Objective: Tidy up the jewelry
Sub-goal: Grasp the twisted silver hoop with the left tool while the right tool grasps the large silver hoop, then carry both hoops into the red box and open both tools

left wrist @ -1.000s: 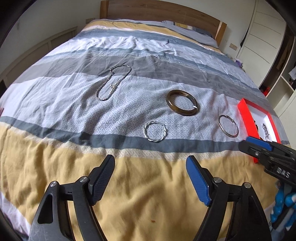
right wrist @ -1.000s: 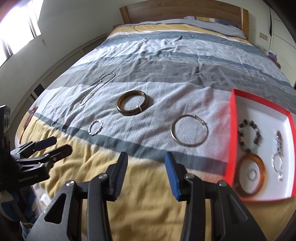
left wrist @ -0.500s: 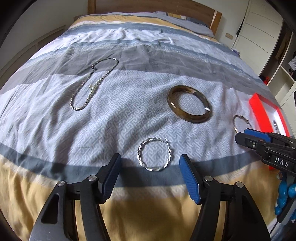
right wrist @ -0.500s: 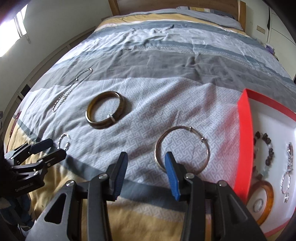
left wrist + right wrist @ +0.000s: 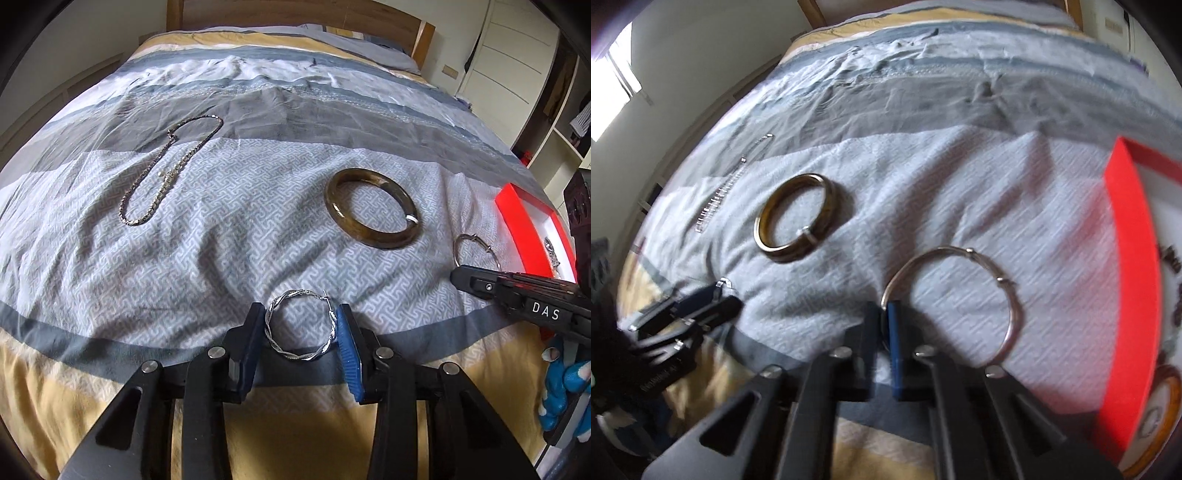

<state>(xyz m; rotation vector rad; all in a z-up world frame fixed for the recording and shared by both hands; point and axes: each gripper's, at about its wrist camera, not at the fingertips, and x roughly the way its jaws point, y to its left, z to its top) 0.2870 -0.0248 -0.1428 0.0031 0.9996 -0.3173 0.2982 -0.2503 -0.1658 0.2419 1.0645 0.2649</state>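
A twisted silver hoop point(image 5: 295, 356) lies on the grey band of the bedspread between the fingers of my left gripper point(image 5: 300, 328). Its jaws are closing, and both pads touch the hoop's sides. My right gripper point(image 5: 885, 317) is shut on the near left rim of a thin silver bangle point(image 5: 1015, 314), which rests flat on the patterned cloth. That gripper point(image 5: 480, 284) also shows at the right of the left wrist view, over the bangle point(image 5: 458, 247). A brown bangle point(image 5: 373, 242) and a chain necklace point(image 5: 168, 177) lie farther up the bed.
A red tray point(image 5: 1126, 258) with white lining sits at the right and holds several bracelets and rings. A hand in a blue glove point(image 5: 561, 376) holds the right gripper. The wooden headboard point(image 5: 295, 14) stands far off, and wardrobes point(image 5: 517, 55) at the right.
Both grippers came down and forward to the bedspread. The left jaws narrowed around the twisted hoop. The right jaws shut on the thin bangle's rim.
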